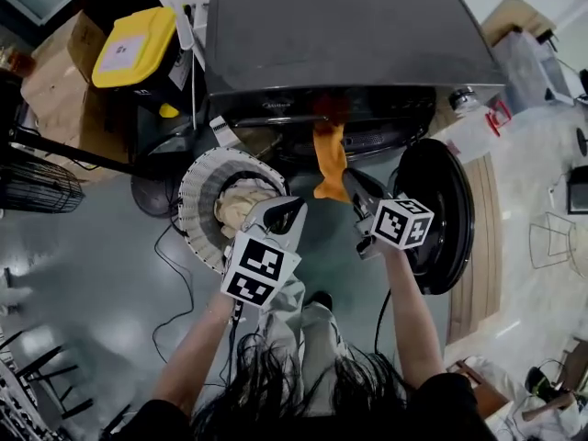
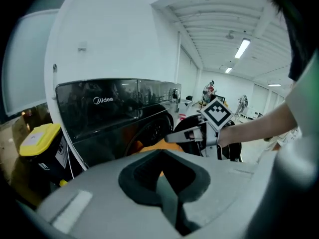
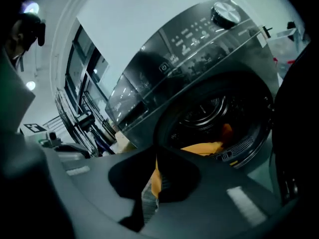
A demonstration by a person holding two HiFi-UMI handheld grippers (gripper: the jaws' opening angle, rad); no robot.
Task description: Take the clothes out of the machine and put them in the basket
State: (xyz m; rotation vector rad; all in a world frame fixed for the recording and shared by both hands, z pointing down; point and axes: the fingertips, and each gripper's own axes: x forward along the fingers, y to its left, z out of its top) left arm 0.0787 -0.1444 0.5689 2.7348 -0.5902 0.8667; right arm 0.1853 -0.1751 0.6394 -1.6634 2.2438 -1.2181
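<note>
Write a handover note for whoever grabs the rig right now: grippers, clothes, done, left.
Right gripper: shut on the orange cloth, which hangs partly out of the washing machine. The door is open.
Left gripper: shut, empty, above the basket.
Done: a beige cloth lies in the basket.
Left: pull the orange cloth clear and drop it in the basket. Then check the drum, since these views don't show whether more is inside.

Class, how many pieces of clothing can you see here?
2: an orange garment hangs from the machine, held by the right gripper; pale cloth lies in the basket. More may be hidden.
</note>
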